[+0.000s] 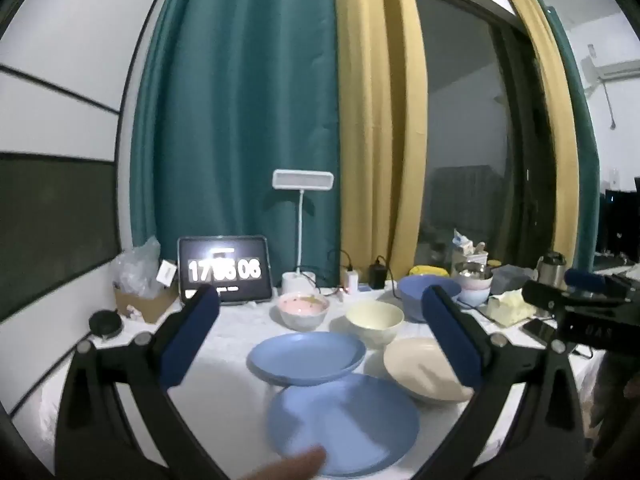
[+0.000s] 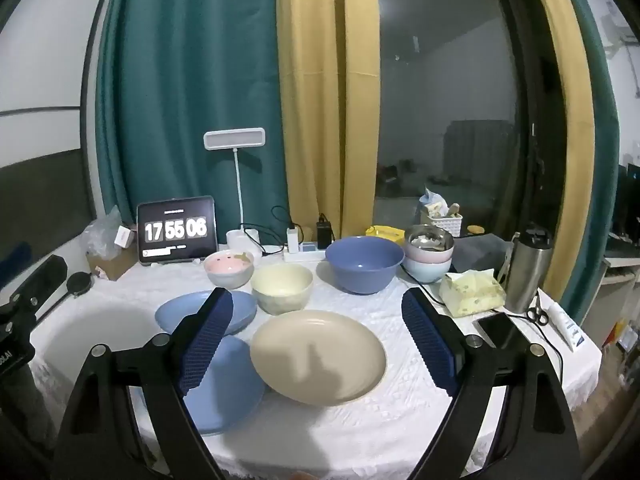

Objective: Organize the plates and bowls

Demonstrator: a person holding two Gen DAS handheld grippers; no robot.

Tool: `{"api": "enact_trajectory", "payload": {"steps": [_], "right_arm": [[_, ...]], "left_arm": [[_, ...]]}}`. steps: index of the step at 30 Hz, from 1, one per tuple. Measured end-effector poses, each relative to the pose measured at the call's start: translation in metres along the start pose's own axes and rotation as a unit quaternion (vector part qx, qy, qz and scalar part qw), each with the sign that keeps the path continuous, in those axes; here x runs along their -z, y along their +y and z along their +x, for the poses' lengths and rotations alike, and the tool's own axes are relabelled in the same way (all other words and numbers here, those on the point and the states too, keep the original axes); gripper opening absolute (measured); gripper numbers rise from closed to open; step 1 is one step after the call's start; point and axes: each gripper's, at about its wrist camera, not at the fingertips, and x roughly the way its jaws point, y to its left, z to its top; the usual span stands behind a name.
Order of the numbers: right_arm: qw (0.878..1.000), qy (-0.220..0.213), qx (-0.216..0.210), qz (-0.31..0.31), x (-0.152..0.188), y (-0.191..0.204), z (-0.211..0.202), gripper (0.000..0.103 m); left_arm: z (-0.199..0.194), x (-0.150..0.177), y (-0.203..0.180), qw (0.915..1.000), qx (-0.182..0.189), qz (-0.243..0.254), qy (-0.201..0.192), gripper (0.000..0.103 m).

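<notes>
Table with white textured cloth (image 2: 360, 320). Both grippers hover above it, nothing held. Left gripper (image 1: 320, 336): tongs spread wide, empty. Right gripper (image 2: 318, 344): tongs spread wide, empty, with the shallow beige round plate (image 2: 318, 354) lying flat between and beyond its fingers.

Layout of the ware: two shallow blue round plates at the left, the nearer one (image 2: 224, 388) at the table's front edge, the farther one (image 2: 206, 312) just behind it, their rims looking overlapped or touching. Behind the beige plate stands a cream bowl (image 2: 282, 286); a pink-lined white bowl (image 2: 229, 267) sits to its left, a large blue bowl (image 2: 364, 262) to its right, and further right a stack of pastel bowls topped by a steel bowl (image 2: 428, 254).

Judgement: sorting not yet begun; first step is likely a plate pickup for stacking.

Technique notes:
- Plates lie flat; grip at the rim, one finger over, one under.
- Approach low, from the front edge.
- Lift level; smooth plastic may slip.
- Stack like with like, largest bowl underneath.
- Keep clear of the charging cables (image 2: 264, 236) and black phone (image 2: 498, 326).
</notes>
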Motion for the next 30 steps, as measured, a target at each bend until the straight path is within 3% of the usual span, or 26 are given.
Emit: {"api": "enact_trajectory", "payload": {"steps": [6, 9, 30], "right_arm": [[1.0, -0.006, -0.006, 0.005, 0.002, -0.002, -0.002, 0.089], [1.0, -0.002, -0.004, 0.0, 0.003, -0.001, -0.001, 0.089], [1.0, 0.001, -0.005, 0.002, 0.008, 0.0, 0.001, 0.089]], "left_arm": [[0.001, 0.006, 0.012, 0.9987, 0.007, -0.05, 0.002, 0.102], [0.006, -0.001, 0.007, 0.9989, 0.007, -0.044, 0.018, 0.102], [-0.002, 0.001, 0.009, 0.9984, 0.01, -0.05, 0.024, 0.102]]}}
